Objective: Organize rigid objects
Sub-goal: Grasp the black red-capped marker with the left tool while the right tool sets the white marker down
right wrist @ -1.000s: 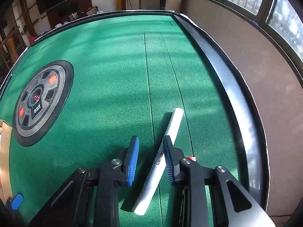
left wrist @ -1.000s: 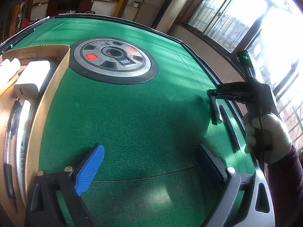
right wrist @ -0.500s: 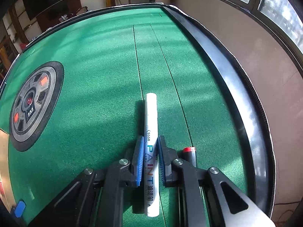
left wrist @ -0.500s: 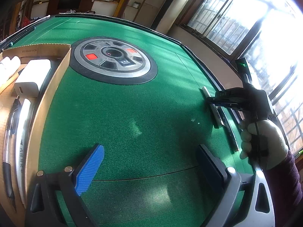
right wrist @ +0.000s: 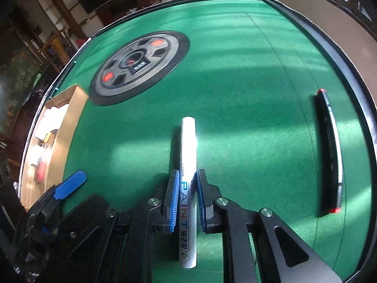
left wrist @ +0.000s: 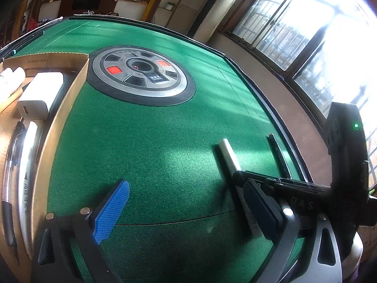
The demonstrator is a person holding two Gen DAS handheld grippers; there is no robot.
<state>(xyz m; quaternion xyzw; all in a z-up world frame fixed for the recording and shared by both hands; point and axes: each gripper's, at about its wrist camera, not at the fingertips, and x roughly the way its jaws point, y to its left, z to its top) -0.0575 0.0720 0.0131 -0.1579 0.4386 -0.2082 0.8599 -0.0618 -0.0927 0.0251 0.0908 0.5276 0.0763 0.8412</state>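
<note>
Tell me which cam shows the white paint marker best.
Right wrist. The white paint marker runs its full length there, label readable, clamped between the right claw pads. Left wrist shows only its far end; the rest is hidden behind both claws.

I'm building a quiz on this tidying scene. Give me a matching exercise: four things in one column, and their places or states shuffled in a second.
Things:
1. paint marker
2. black pen
3. white charger
4. left tongs

Places or states:
A. in the cardboard box
B. open, holding nothing
C. clamped in the right tongs
D. lying loose on the green felt near the table's edge

Pairs: 1-C, 2-D, 3-A, 4-B
</note>
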